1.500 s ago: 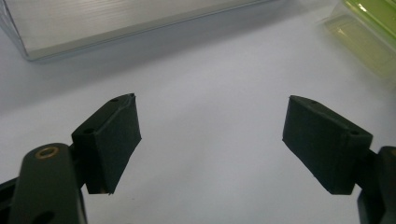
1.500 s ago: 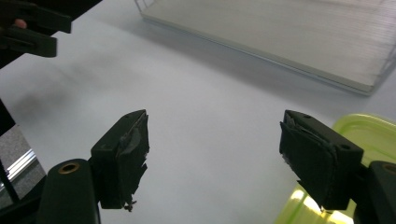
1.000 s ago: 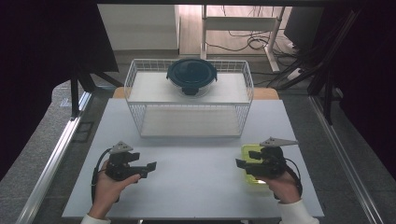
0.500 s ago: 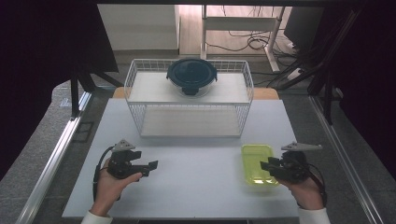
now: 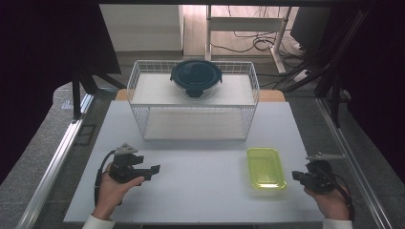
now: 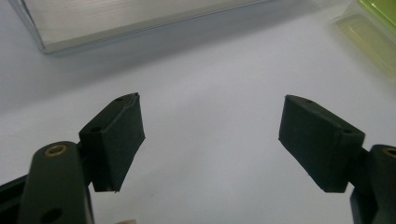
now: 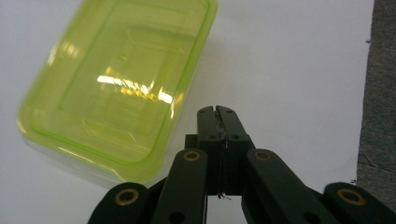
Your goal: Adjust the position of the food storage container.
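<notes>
A yellow-green plastic container [image 5: 265,168] lies on the white table [image 5: 200,191] at the right; it also shows in the right gripper view [image 7: 116,88] and at the top right of the left gripper view [image 6: 373,32]. My right gripper [image 5: 297,175] rests just right of it, near the table's right edge, its jaws shut together on nothing [image 7: 216,112]. My left gripper [image 5: 154,170] sits at the front left of the table, open with only bare table between its pads [image 6: 210,140].
A white wire basket [image 5: 193,100] stands at the back of the table, its base edge [image 6: 140,23] showing in the left gripper view. A round dark-lidded container [image 5: 196,78] rests on its top. Grey floor [image 7: 378,93] lies beyond the table's right edge.
My right gripper has moved off the yellow-green container to the right, leaving it lying on the table. The left gripper has barely moved.
</notes>
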